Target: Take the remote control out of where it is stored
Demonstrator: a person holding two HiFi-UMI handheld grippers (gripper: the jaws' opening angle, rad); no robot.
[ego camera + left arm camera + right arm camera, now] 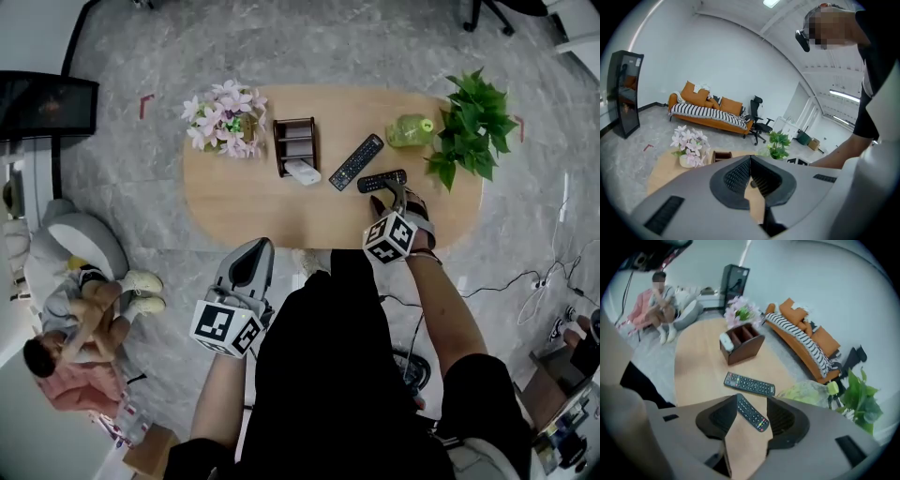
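Left tongs [257, 246] closed, empty, off near edge of table [234, 202], aimed across it. Wooden holder [293, 141]: white remote [303, 172] in near end compartment, sticking out toward person. Long black remote [356, 161] and short black remote [382, 180] flat on table. Right tongs [394, 195] open, empty, pointing steeply down over short black remote; holder lies left of them.

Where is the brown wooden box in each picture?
Head view: the wooden organizer box is at top centre on the table, right of the pink flowers.
Left gripper view: small, left of centre, right of the flowers.
Right gripper view: upper middle, just below the flowers.
Shared landmark: the pink flowers.
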